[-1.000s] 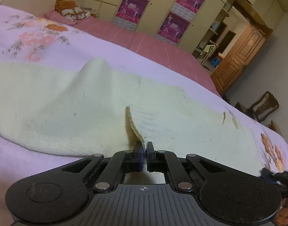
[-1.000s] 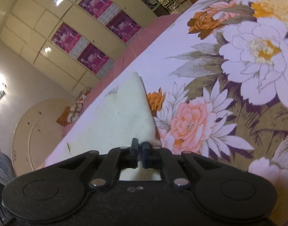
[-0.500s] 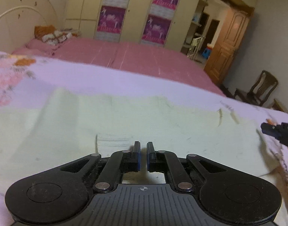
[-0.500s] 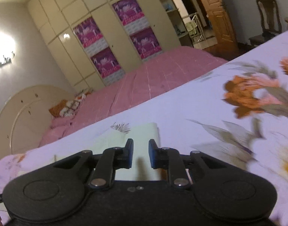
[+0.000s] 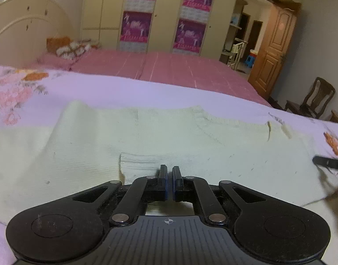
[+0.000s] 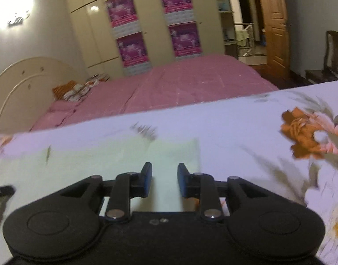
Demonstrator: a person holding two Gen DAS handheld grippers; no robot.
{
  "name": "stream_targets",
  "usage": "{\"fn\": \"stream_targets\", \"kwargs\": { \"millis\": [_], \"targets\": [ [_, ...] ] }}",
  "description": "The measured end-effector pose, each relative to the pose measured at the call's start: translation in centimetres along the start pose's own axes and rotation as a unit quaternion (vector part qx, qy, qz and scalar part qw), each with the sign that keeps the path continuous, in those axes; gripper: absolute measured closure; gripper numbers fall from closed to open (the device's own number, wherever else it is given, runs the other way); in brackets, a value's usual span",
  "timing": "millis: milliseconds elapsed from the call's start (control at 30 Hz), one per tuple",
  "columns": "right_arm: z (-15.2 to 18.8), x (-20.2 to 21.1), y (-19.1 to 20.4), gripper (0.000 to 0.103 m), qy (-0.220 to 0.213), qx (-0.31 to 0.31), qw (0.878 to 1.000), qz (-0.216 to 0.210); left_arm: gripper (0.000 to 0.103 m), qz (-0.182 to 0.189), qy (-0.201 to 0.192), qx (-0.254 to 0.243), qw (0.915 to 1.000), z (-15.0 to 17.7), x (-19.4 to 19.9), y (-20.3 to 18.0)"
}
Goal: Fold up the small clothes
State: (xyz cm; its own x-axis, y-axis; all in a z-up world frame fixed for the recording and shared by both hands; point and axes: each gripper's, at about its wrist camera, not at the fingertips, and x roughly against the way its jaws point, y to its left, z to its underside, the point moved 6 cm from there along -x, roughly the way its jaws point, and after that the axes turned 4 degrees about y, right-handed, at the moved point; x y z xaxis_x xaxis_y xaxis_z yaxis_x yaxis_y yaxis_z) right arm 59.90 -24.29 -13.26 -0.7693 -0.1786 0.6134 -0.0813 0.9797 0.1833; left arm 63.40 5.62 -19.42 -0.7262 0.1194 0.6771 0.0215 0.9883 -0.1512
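Note:
A pale yellow knitted garment (image 5: 147, 141) lies flat across the floral bedspread (image 5: 25, 84), with a folded-over flap (image 5: 140, 165) just ahead of my left gripper (image 5: 169, 172). The left jaws stand a narrow gap apart over the flap and hold nothing. In the right wrist view the garment's right end (image 6: 116, 156) lies under my right gripper (image 6: 163, 171), which is open and empty. The right gripper's tip shows at the far right of the left wrist view (image 5: 330, 163).
A second bed with a pink cover (image 5: 169, 68) stands beyond, with a headboard (image 5: 29, 28) and pillows at the left. Wardrobes with purple posters (image 5: 135, 28) line the back wall. A wooden door (image 5: 275, 50) and a chair (image 5: 314, 97) are at the right.
Both grippers let go of the garment's edge and laid it flat. The right jaws opened wide, the left ones only a little. Both cameras levelled out.

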Motion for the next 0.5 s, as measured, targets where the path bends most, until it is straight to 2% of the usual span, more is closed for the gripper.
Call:
{"fn": "stream_targets", "kwargs": {
  "millis": [33,133,200,267,333,433,467,500],
  "targets": [
    [0.7,-0.1,-0.1,0.084,0.002,0.013,1.000,0.012,0.099,-0.001,-0.001,-0.002,1.0000,0.0,0.2,0.1],
    [1.4,1.3,-0.2,0.084,-0.008,0.017,1.000,0.021,0.099,-0.017,-0.008,-0.026,0.9995,0.1,1.9,-0.6],
    [1.7,3.1,0.3,0.081,-0.020,0.030,0.999,0.021,0.099,-0.006,-0.019,-0.032,0.9993,0.7,3.4,-1.1],
    [2.5,4.8,1.0,0.078,-0.034,0.048,0.998,0.014,0.097,-0.005,0.001,-0.039,0.9992,1.9,3.0,-1.3],
    [4.0,4.5,0.5,0.079,-0.007,0.058,0.998,0.026,0.097,-0.010,-0.014,-0.036,0.9992,2.4,2.9,-1.2],
    [4.2,4.2,0.2,0.075,-0.002,0.046,0.998,0.044,0.096,-0.015,-0.010,-0.034,0.9993,2.2,3.4,-1.2],
    [3.9,4.3,0.1,0.075,0.002,0.034,0.998,0.046,0.090,-0.010,-0.010,-0.024,0.9996,2.2,3.9,-1.0],
    [3.6,4.7,0.1,0.073,-0.001,0.019,0.999,0.044,0.065,-0.003,-0.015,-0.012,0.9998,2.3,4.6,-0.7]
  ]
}}
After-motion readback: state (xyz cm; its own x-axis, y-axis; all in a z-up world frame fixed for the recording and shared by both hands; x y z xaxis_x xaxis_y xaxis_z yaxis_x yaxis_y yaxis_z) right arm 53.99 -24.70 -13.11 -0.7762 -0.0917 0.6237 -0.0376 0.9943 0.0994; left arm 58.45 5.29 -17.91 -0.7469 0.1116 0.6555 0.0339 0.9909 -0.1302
